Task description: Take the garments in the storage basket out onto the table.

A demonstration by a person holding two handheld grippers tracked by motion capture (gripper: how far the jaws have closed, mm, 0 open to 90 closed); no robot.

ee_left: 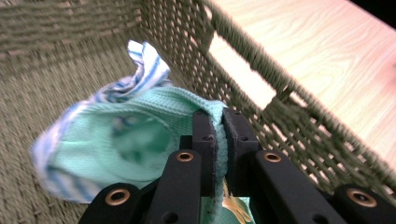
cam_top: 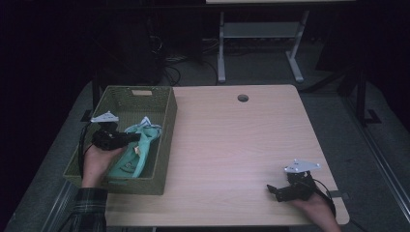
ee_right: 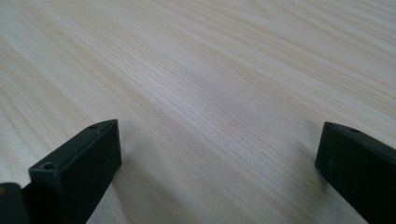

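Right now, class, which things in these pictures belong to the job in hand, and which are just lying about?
In the job:
- left hand-held gripper, shut on the mint-green cloth
- woven basket, holding that cloth

Lying about:
- right hand-held gripper, open, resting on the bare wooden table
- round cable hole in the tabletop
- white table frame behind
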